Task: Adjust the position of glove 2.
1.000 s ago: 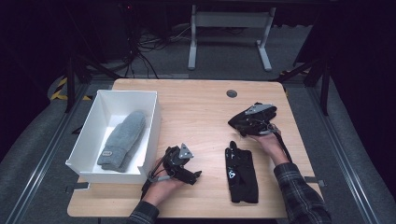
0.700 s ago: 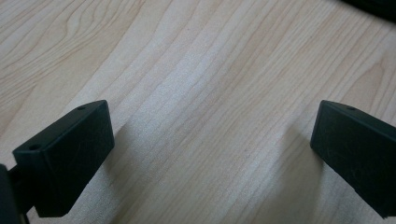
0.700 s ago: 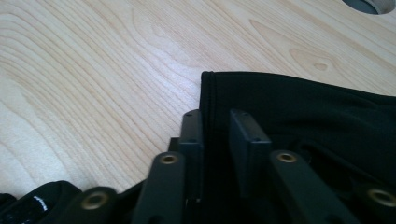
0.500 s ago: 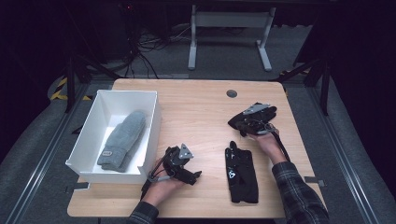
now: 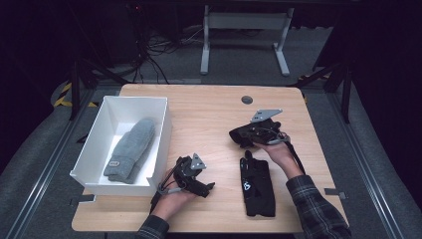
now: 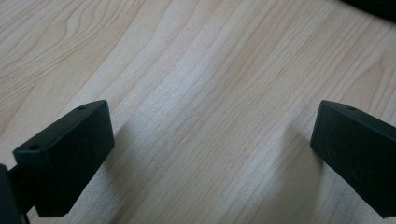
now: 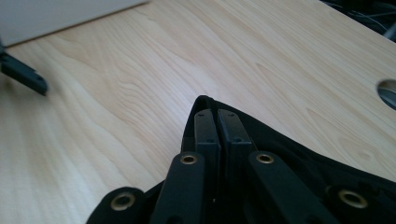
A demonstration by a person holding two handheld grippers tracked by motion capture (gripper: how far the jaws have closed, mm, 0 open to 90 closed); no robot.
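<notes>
Two grippers work over a wooden table (image 5: 209,114) in the high view. The left gripper (image 5: 205,185) rests low on the near side in the person's left hand (image 5: 174,199), just beside the front corner of a white box (image 5: 161,107). A grey mitten (image 5: 130,148) lies inside that box. The right gripper (image 5: 238,134) is held above the boards right of centre, pointing toward the box, with a dark fabric piece (image 5: 243,142) bunched at its tip. It may be a second glove, though black on black makes that hard to tell. A flat black glove (image 5: 258,186) lies stretched on the table just in front of the right hand (image 5: 278,152), and a round cable hole (image 5: 247,99) sits near the far edge. In the left gripper view, the left gripper (image 6: 212,149) stands wide, its two black jaws far apart over bare wood (image 6: 210,70) with nothing between them. In the right gripper view, the right gripper (image 7: 217,116) has its jaws pressed narrow together, and the dark fabric piece (image 7: 289,154) is pinched at their tips and drapes back over the linkage. Beyond it lie the table (image 7: 140,70), the box wall (image 7: 56,14), one jaw of the left gripper (image 7: 23,74) and the cable hole (image 7: 387,93).
</notes>
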